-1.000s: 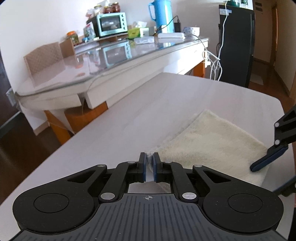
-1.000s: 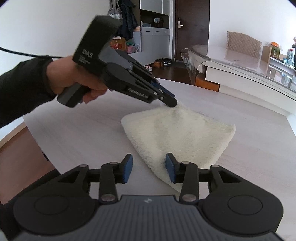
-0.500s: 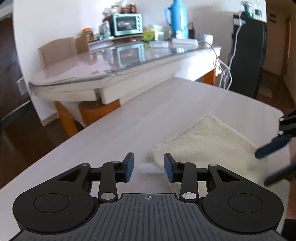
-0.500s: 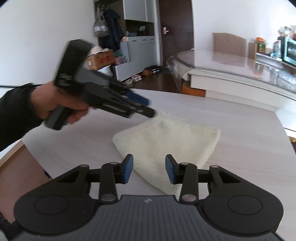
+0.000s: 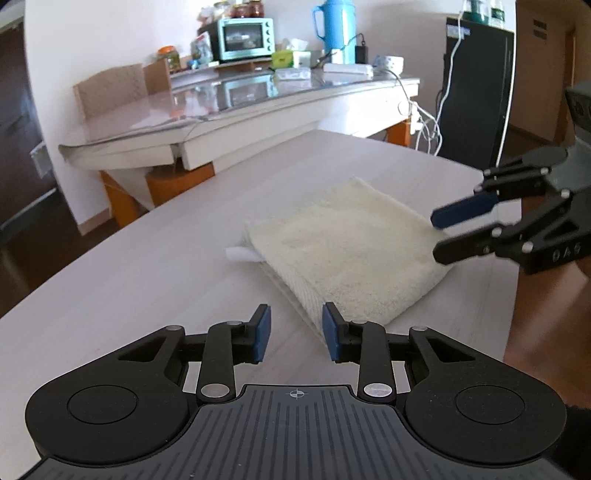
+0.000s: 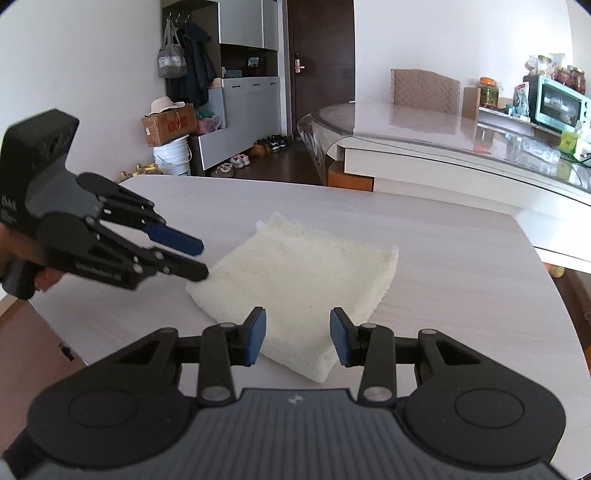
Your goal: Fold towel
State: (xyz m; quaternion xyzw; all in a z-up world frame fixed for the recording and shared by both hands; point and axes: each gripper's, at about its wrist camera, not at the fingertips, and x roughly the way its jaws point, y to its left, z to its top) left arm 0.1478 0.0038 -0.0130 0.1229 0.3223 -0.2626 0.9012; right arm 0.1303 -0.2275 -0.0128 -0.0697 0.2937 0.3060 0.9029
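Observation:
A cream towel (image 5: 347, 247) lies folded into a thick rectangle on the pale wooden table (image 5: 147, 280); it also shows in the right wrist view (image 6: 303, 277). A white tag (image 5: 240, 254) sticks out at its far left corner. My left gripper (image 5: 295, 334) is open and empty, just short of the towel's near corner; it also shows in the right wrist view (image 6: 201, 258). My right gripper (image 6: 297, 334) is open and empty above the towel's near edge; it also shows in the left wrist view (image 5: 437, 236) over the towel's right edge.
A glass-topped sideboard (image 5: 236, 110) stands beyond the table with a teal toaster oven (image 5: 245, 38), a blue jug (image 5: 332, 24) and jars. A black fridge (image 5: 476, 92) with cables is at the back right. The table's edge (image 6: 62, 332) runs at the left.
My left gripper let go of the towel's corner, opened and drew back. The towel now lies flat and folded. My right gripper also pulled back a little.

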